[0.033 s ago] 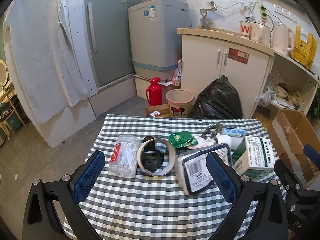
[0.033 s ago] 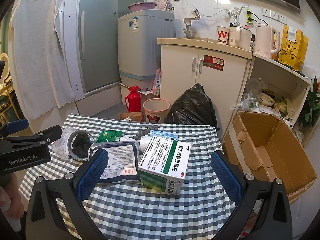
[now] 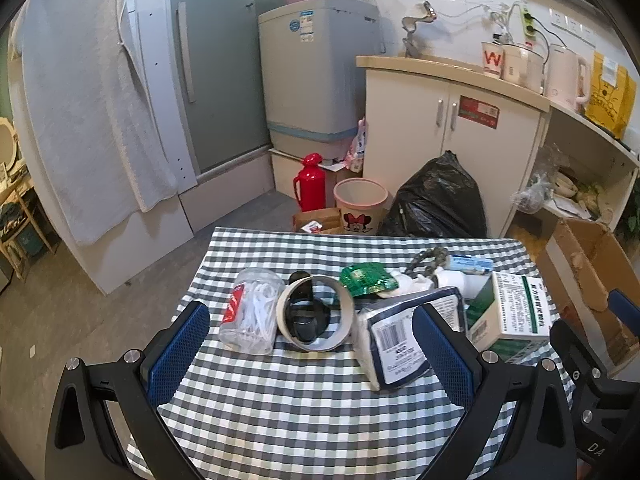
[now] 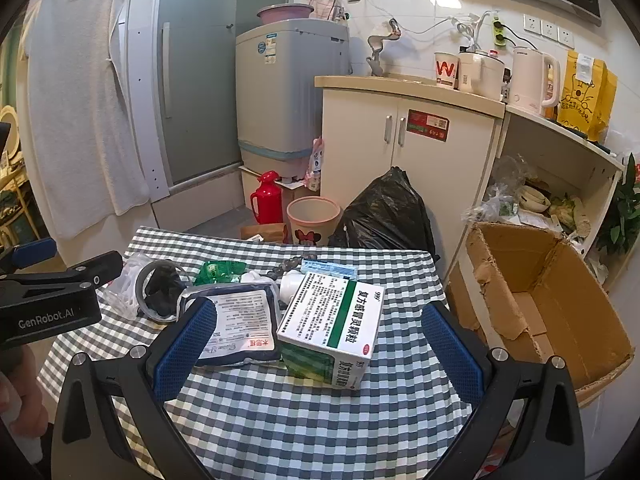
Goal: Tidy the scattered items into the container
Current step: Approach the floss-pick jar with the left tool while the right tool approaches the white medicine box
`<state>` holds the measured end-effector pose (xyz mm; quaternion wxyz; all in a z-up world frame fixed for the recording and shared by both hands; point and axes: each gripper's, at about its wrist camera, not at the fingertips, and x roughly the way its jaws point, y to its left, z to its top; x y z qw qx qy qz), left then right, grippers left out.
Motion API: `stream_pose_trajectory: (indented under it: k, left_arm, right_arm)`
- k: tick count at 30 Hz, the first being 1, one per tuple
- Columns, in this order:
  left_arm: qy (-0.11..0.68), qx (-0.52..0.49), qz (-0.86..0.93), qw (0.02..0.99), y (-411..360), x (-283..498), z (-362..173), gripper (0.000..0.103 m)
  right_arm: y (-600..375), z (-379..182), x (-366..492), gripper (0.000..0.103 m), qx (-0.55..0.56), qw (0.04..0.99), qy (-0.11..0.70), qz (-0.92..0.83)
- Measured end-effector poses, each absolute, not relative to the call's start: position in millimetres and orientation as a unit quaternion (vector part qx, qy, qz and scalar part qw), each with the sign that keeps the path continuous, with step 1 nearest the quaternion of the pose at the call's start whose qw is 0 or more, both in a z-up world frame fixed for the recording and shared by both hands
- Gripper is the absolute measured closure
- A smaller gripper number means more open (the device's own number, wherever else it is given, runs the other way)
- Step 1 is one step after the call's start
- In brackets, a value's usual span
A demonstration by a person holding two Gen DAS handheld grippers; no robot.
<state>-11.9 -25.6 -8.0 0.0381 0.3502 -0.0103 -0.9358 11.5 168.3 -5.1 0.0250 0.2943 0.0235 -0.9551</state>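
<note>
Several items lie on the checked tablecloth (image 3: 300,420): a clear jar of floss picks (image 3: 250,316), a tape roll (image 3: 316,314) with something black inside, a dark blue packet (image 3: 400,340), a green sachet (image 3: 366,278), a bead bracelet (image 3: 430,258), a white bottle (image 3: 456,280) and a green-and-white medicine box (image 4: 332,320). My left gripper (image 3: 310,360) is open, hovering just short of the tape roll and packet. My right gripper (image 4: 318,344) is open too, with the medicine box ahead between its fingers. An open cardboard box (image 4: 560,300) stands on the floor, right of the table.
Beyond the table's far edge are a black rubbish bag (image 4: 384,212), a pink bin (image 4: 314,216) and a red flask (image 4: 266,200). A white cabinet (image 4: 408,152) and a washing machine (image 4: 288,92) stand behind. A hand (image 4: 16,404) holds the left gripper.
</note>
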Motion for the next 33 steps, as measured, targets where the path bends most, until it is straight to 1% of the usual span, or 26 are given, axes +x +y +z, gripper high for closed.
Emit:
stream_pose_trajectory:
  k: [13,18,22,27,30,33]
  left_arm:
    - [0.013,0.377,-0.924,0.068,-70.1,-27.5,-32.2,0.000]
    - [0.034,0.423,-0.903,0.070,-101.2,-43.2,-55.4,0.000]
    - [0.020,0.437,-0.896,0.082,-113.1,-48.8,-69.5,0.000]
    - [0.022,0.449,-0.890,0.080,-125.3,-57.9,-80.9,0.000]
    - [-0.004,0.461,-0.885,0.068,-124.2,-64.1,-88.6,0.000]
    - [-0.031,0.464,-0.882,0.080,-124.5,-70.0,-96.8,0.000]
  right_arm:
    - [151.5,-18.3,-2.4,0.000,0.303,0.038,0.033,-0.952]
    - [149.9,-28.9,-11.8,0.000,0.313,0.040,0.033,-0.948]
    - [150.1,-38.1,-19.3,0.000,0.324,0.039,0.035,-0.945]
    - [152.4,-47.7,-29.3,0.000,0.336,0.038,0.034,-0.940]
    - [153.5,-51.5,-34.6,0.000,0.340,0.037,0.032,-0.939]
    - [153.9,-57.6,-40.4,0.000,0.347,0.035,0.032,-0.937]
